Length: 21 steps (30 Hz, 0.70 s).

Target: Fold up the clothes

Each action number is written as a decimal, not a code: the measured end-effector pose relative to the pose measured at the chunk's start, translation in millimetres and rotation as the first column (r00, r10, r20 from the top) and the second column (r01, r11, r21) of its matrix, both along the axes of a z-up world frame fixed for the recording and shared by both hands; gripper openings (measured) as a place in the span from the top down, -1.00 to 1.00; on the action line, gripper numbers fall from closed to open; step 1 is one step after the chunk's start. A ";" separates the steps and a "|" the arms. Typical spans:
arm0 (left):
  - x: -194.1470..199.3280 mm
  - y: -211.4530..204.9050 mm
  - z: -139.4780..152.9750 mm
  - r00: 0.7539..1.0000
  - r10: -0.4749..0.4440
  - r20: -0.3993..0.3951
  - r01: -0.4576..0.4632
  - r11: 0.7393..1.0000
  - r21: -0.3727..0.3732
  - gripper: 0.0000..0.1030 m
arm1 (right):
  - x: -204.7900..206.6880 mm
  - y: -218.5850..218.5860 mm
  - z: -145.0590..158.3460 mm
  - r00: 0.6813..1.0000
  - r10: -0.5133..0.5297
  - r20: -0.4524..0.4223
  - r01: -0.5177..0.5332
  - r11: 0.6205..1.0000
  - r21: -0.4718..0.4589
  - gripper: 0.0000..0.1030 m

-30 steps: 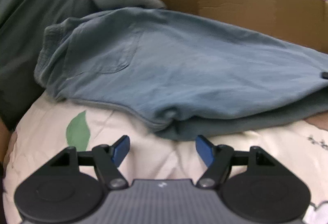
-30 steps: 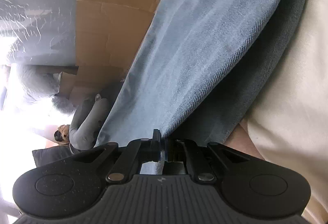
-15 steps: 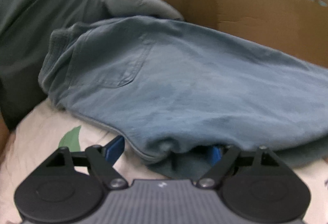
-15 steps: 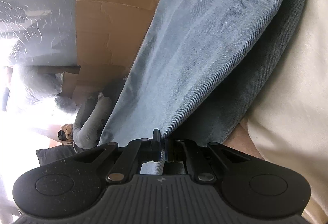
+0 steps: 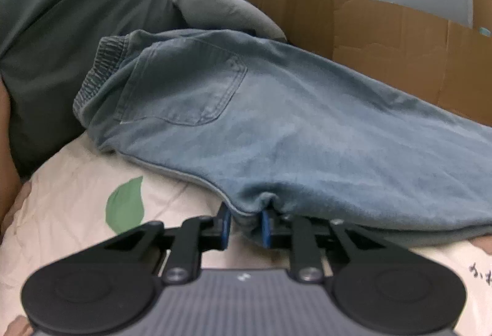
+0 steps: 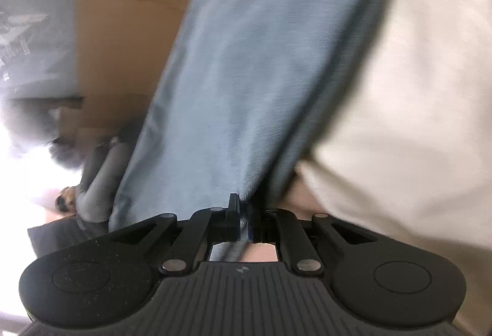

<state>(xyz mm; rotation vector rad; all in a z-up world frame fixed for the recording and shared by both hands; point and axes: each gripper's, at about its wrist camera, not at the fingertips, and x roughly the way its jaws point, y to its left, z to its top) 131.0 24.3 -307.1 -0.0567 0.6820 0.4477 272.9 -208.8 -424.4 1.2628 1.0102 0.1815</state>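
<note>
Denim, thick and floppy, the jeans (image 5: 276, 120) are lying on the cream bedsheet (image 5: 77, 197), sagging while the left gripper (image 5: 244, 227), just closing, is pinching the crotch fold and the right gripper (image 6: 244, 220) is clamping a leg edge.

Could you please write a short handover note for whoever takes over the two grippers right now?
Left gripper: jaws have just been closing and now pinch the bunched near edge of the light blue denim trousers.
Right gripper: shut on another edge of the same trousers, which stretch away from it.
The trousers lie lengthwise on the cream quilt with a green leaf print, back pocket up, elastic waistband toward the dark green garment; brown cardboard boxes stand behind.
Done: they appear folded along their length, and both edges are gripped.
Left: probably lift and fold them across, then set them down.
</note>
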 end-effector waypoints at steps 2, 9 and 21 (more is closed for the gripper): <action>-4.0 -1.3 0.8 1.000 -0.005 -0.008 0.005 1.000 0.003 0.65 | -1.2 -3.7 1.5 1.000 -0.003 -0.008 0.003 1.000 0.001 0.90; -21.0 -3.0 15.8 1.000 0.002 -0.021 -0.002 1.000 -0.014 0.91 | 2.7 -9.2 16.5 0.999 0.019 -0.029 -0.021 0.999 -0.043 0.91; 22.2 4.7 49.5 0.999 -0.028 0.040 0.028 1.000 0.002 0.65 | 8.8 14.5 56.0 0.988 0.153 -0.037 -0.157 0.955 -0.252 0.57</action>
